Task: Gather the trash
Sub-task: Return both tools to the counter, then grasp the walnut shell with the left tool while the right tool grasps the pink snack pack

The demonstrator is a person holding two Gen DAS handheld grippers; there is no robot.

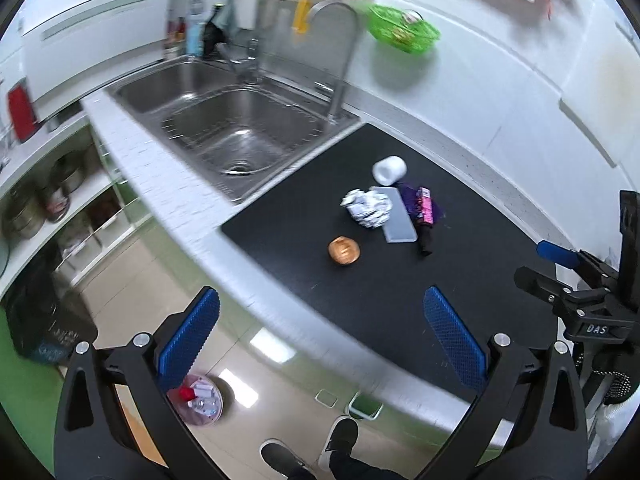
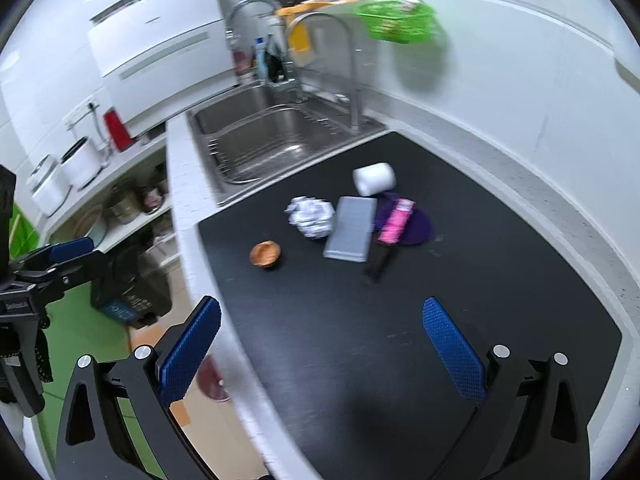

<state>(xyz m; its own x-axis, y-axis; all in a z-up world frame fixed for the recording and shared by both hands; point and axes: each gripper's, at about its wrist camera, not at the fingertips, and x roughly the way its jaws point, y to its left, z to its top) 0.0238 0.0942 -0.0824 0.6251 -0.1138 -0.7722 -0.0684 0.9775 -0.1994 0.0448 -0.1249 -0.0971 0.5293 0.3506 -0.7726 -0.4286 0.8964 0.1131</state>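
Right wrist view: both grippers' jaws apart, holding nothing; crumpled foil ball (image 2: 311, 216), white roll (image 2: 374, 178), orange peel (image 2: 265, 254) lie on black bench mat (image 2: 440, 280).

Left gripper (image 1: 322, 340): fingers (image 1: 188, 340) standing wide apart, gripping nothing, hanging over the surface's front edge. Right gripper (image 2: 322, 340): fingers (image 2: 454, 350) likewise spreading wide, gripping nothing, hovering above the surface. The two are sitting side by side, each showing at the other's view edge.
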